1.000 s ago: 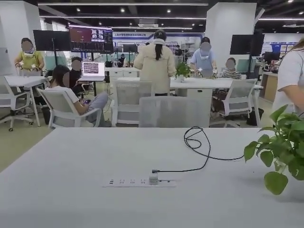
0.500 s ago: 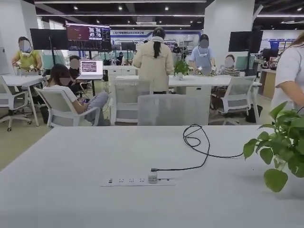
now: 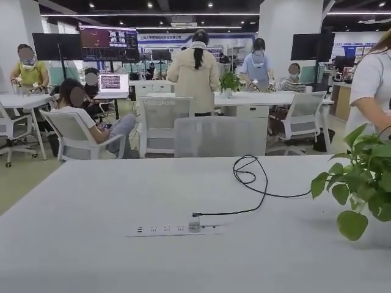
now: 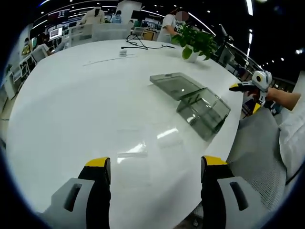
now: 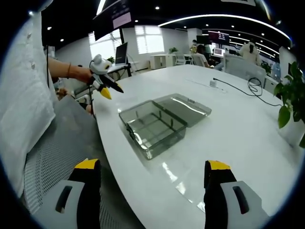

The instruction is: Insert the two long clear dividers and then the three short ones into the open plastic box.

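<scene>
Well, left gripper (image 4: 155, 164) and right gripper (image 5: 152, 171) both gaped, holding nothing. Open plastic box (image 4: 204, 112) sat ahead of them, lid (image 4: 175, 85) flat beside it. Clear dividers (image 4: 136, 149) lay near the box, faint, count unclear.

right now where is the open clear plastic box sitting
In the left gripper view the open clear plastic box sits ahead and right of the left gripper, by the white table's edge, with the green potted plant farther beyond its flat-laid lid.
</scene>
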Demonstrator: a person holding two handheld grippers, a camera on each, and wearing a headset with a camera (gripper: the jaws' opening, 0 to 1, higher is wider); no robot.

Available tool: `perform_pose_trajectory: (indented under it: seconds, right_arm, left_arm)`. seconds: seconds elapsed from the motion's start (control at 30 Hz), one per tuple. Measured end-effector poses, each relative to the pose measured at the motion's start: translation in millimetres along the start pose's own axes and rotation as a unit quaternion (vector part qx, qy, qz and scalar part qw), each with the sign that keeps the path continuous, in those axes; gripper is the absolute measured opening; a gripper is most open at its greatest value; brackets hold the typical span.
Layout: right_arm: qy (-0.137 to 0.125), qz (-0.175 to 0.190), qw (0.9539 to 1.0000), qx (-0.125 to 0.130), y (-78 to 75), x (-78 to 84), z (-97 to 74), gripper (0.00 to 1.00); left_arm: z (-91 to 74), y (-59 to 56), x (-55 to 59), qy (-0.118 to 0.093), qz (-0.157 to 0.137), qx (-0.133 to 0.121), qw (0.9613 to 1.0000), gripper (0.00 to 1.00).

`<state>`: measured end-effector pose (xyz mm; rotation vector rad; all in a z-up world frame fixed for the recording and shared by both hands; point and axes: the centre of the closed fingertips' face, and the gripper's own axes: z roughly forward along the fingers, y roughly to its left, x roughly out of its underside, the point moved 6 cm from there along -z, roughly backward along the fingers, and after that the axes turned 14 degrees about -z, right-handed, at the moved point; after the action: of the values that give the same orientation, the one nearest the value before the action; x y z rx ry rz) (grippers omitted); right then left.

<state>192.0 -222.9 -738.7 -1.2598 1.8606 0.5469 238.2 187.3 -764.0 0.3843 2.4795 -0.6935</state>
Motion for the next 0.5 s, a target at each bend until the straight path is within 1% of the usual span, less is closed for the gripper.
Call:
perform_pose_trajectory:
  seconds: [0.07, 0.13, 0.2, 0.27, 0.33, 0.37, 0.4, 0.43, 0.5]
  right_arm:
    - [0.000, 0.002, 1.0000, 0.000, 0.1, 0.4, 0.5, 0.90]
    - [0.000, 0.002, 1.0000, 0.000, 0.0, 0.7, 1.0, 0.90]
    - [-0.002, 0.004, 1.0000, 0.002, -0.4, 0.5, 1.2, 0.90]
    - [-0.002, 0.005, 1.0000, 0.002, -0.7, 0.8, 1.5, 0.90]
    - [-0.002, 0.007, 1.0000, 0.002, -0.8, 1.4, 1.9, 0.90]
    - [-0.003, 0.008, 1.0000, 0.001, -0.5, 1.4, 2.2, 0.90]
    - [-0.003, 0.008, 1.0000, 0.001, -0.3, 1.5, 2.3, 0.90]
    - [-0.003, 0.009, 1.0000, 0.001, 0.1, 1.8, 2.6, 0.90]
    - [-0.004, 0.010, 0.9999, 0.002, 0.0, 2.2, 2.8, 0.90]
  left_arm:
    - [3.1, 2.2, -0.4, 0.005, -0.005, -0.004, 1.0000, 0.75]
    - [5.5, 5.9, 0.1, 0.014, -0.008, -0.015, 0.9998, 0.72]
    - [6.5, 9.2, -0.4, 0.020, -0.016, -0.027, 0.9993, 0.68]
    - [8.1, 11.3, -0.5, 0.024, -0.016, -0.033, 0.9990, 0.66]
    - [9.9, 14.6, 0.4, 0.033, -0.020, -0.045, 0.9982, 0.64]
    - [11.3, 15.6, 0.9, 0.035, -0.024, -0.047, 0.9980, 0.63]
    - [12.3, 17.6, 1.7, 0.039, -0.030, -0.055, 0.9973, 0.62]
    - [12.5, 18.7, 2.0, 0.044, -0.031, -0.060, 0.9967, 0.60]
    - [13.9, 19.6, 1.8, 0.045, -0.026, -0.065, 0.9965, 0.57]
